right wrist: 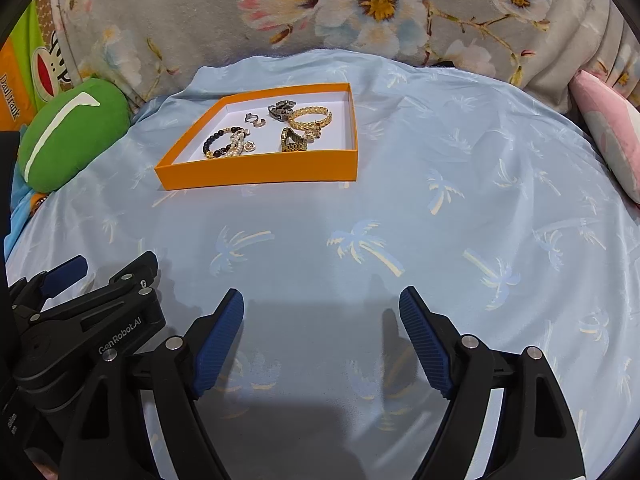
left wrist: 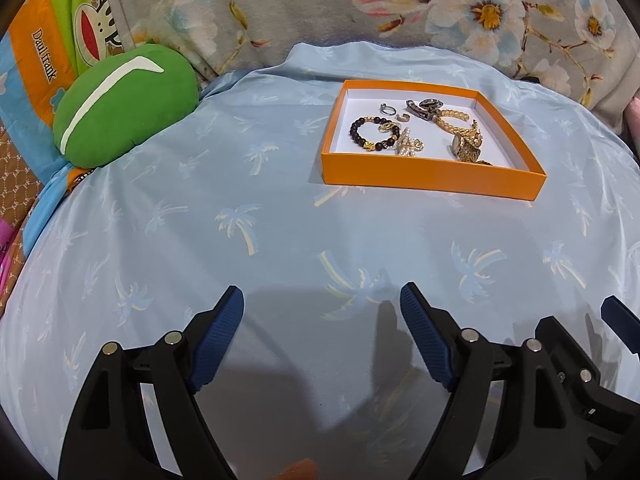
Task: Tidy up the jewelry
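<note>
Orange shallow cardboard tray (left wrist: 432, 178) holding beaded and gold-chain jewelry (left wrist: 374, 134) lies on the pale blue palm-print sheet (left wrist: 240, 216) ahead of the left gripper (left wrist: 322, 300), jaws apart and empty; right-wrist view: same tray far left, right gripper (right wrist: 322, 300) likewise spread, gripping nothing.

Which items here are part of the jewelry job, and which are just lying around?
Job:
- orange box
- black bead bracelet
- pearl piece
- two small rings
- dark metal bracelet
- gold chain bracelet
- gold watch

Lying about:
- green cushion
- pink pillow
- floral blanket
- blue palm-print sheet
</note>
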The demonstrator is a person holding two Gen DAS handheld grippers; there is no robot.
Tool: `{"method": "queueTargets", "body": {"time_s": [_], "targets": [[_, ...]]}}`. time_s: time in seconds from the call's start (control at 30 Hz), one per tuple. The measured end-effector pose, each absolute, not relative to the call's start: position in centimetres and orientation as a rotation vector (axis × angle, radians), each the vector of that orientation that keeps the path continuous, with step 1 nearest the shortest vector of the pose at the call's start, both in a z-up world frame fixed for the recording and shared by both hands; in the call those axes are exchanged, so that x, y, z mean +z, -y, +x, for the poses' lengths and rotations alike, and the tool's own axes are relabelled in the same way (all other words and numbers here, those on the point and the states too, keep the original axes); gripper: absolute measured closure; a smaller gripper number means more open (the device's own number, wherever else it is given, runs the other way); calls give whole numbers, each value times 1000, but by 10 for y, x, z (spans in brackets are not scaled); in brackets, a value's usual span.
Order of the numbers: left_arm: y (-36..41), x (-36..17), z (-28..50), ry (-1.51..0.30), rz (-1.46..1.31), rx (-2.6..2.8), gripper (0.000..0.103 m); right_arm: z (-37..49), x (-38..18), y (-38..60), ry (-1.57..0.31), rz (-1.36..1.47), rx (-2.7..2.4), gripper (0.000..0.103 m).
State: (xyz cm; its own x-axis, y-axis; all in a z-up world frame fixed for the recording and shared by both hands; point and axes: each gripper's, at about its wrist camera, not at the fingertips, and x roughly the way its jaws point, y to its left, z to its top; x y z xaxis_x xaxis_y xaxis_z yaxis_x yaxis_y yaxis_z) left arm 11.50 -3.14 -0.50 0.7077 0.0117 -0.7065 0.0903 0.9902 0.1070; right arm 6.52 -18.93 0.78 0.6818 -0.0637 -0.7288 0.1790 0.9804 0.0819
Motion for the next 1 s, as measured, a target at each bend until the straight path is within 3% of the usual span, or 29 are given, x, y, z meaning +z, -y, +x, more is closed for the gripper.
{"method": "queueTargets", "body": {"time_s": [1.0], "targets": [[32,-7,117,-796,135,-48,25,66,8,190,-812,148,-139,24]]}}
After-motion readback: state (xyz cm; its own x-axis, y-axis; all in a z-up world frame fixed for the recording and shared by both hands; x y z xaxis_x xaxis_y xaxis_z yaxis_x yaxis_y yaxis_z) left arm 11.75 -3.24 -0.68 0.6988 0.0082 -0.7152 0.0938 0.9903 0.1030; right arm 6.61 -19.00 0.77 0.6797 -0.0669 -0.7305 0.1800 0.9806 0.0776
